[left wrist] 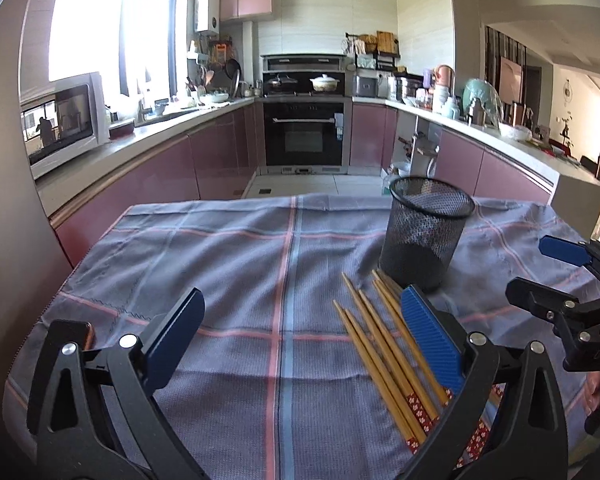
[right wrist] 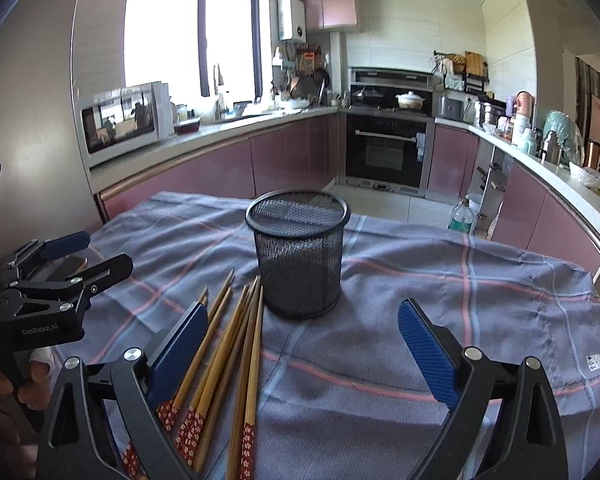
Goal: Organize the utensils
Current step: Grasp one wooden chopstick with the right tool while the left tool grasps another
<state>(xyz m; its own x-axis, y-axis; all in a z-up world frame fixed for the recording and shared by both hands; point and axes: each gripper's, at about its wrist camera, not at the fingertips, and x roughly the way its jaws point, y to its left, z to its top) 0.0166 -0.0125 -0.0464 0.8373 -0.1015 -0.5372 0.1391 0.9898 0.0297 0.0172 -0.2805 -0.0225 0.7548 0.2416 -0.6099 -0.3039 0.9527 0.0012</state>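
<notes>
Several wooden chopsticks (left wrist: 384,344) with red flowered ends lie in a loose bundle on the checked blue-grey cloth (left wrist: 220,280), tips toward a black mesh cup (left wrist: 424,232) that stands upright and looks empty. My left gripper (left wrist: 300,320) is open and empty, the chopsticks by its right finger. In the right wrist view the chopsticks (right wrist: 228,344) lie by the left finger of my right gripper (right wrist: 304,336), which is open and empty, with the mesh cup (right wrist: 298,252) just ahead. Each gripper shows in the other's view: the right one (left wrist: 556,276), the left one (right wrist: 80,256).
The cloth (right wrist: 480,300) covers a small table with edges close on all sides. Beyond it is a kitchen floor, pink cabinets, an oven (left wrist: 304,132), a microwave (left wrist: 60,124) at left and a bottle on the floor (right wrist: 462,216).
</notes>
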